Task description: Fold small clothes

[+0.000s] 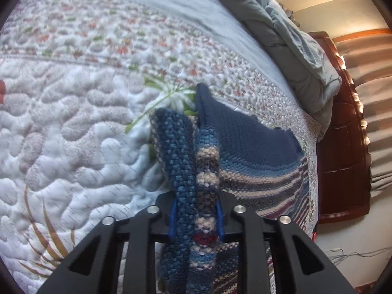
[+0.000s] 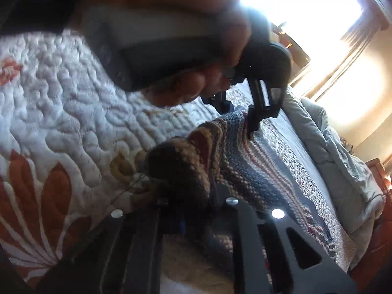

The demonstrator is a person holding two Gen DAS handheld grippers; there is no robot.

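Gripping a bunched edge of the striped knitted garment point(image 1: 193, 161), the left gripper point(image 1: 196, 216) has its blue-padded fingers point(image 1: 173, 220) drawn narrow, with two thick rolls of knit squeezed between them. The right gripper point(image 2: 186, 210) is likewise pinched nearly closed on another dark, gathered edge of the same garment, though that view is blurred and the pads are hard to make out. Both holds read as set, so the fold looks to be in its first stage: edges taken up, nothing yet laid over.

Just beyond the left fingers, the garment spreads flat on the quilted bedspread point(image 1: 73, 127), navy panel farther out, striped part nearer and to the right. No crease or finished fold shows, so carrying the held edges across and smoothing remains to be done.

Ahead of the right fingers, the person's hand point(image 2: 186, 90) works the other gripper's handle above the knit.

Counted: one knitted garment, two grippers, one bedspread. Farthest off, one rumpled grey duvet point(image 1: 289, 39) lies heaped beside one dark wooden bed frame point(image 1: 343, 147).
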